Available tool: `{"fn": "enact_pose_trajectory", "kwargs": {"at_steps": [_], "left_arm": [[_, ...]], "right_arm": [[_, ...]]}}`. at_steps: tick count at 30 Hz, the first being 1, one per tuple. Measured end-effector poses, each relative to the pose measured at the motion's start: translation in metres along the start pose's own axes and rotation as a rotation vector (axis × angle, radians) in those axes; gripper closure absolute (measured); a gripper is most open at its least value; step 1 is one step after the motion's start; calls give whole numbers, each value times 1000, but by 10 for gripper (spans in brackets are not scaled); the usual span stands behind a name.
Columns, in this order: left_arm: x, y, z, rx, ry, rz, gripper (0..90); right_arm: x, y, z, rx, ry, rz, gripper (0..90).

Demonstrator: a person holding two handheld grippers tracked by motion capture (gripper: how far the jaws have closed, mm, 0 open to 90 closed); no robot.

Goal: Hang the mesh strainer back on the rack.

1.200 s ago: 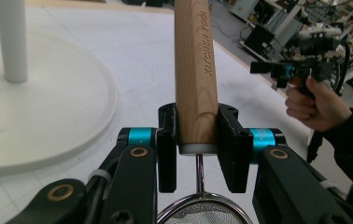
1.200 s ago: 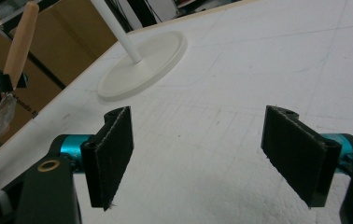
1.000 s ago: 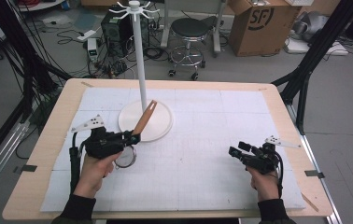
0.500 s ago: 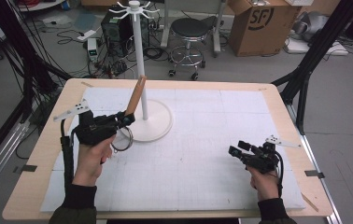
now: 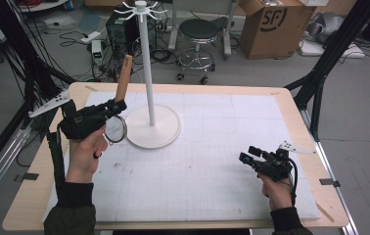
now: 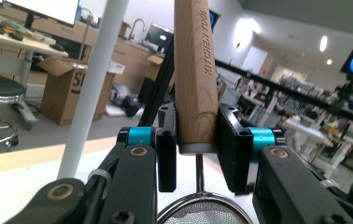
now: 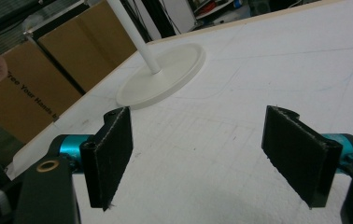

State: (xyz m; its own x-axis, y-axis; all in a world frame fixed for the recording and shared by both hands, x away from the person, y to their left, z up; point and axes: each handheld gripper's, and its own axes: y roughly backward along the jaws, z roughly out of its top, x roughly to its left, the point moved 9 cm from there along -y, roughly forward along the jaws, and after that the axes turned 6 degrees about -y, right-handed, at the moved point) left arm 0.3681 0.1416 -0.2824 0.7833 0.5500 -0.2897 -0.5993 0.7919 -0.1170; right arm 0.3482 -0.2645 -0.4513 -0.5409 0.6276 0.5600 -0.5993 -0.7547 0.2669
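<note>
Workshop clutter rings the bench: a stool, cardboard boxes and cables on the grey floor behind it. On the white mat the stand is the landmark, a white pole on a round base with short hooks at its top.

The left gripper, just left of the stand's base, has its fingers clamped on the lower end of the strainer, right where the wooden handle meets the wire stem. A second ago that handle leaned over the stand's base, low and tilted; half a second ago it was part way up; now it stands nearly upright beside the pole, with the mesh bowl hanging below the fingers. My reading is that the strainer is being lifted and turned so its handle end can go up to a hook, and that the raise is only partly done, since the handle tip is well below the hooks.

The right gripper rests on the mat well to the right of the stand, fingers wide apart with nothing between them, and has not moved.

The handle's top is cut off in the left gripper view, so any hanging hole cannot be seen. The mesh bowl shows only its rim there.
</note>
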Motion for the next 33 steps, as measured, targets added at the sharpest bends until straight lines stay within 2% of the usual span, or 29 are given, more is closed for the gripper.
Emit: {"fn": "enact_pose_trajectory", "kwargs": {"at_steps": [7, 11, 15, 21, 24, 33], "left_arm": [[-1, -5, 23, -27, -30, 4, 713], [0, -8, 36, -51, -31, -7, 713], [3, -15, 43, -42, -59, -10, 713], [10, -20, 61, -78, -47, -21, 713], [13, -23, 67, -78, -43, -31, 713], [21, -31, 68, -70, -25, -34, 712]], "right_arm": [[4, -3, 0, 4, 12, 8, 239], [4, -2, 0, 5, 9, 11, 239], [4, -2, 0, 1, 12, 12, 239], [3, -2, 0, 3, 12, 12, 240], [3, -3, 0, 5, 10, 10, 240], [2, -1, 1, -4, 10, 4, 240]]}}
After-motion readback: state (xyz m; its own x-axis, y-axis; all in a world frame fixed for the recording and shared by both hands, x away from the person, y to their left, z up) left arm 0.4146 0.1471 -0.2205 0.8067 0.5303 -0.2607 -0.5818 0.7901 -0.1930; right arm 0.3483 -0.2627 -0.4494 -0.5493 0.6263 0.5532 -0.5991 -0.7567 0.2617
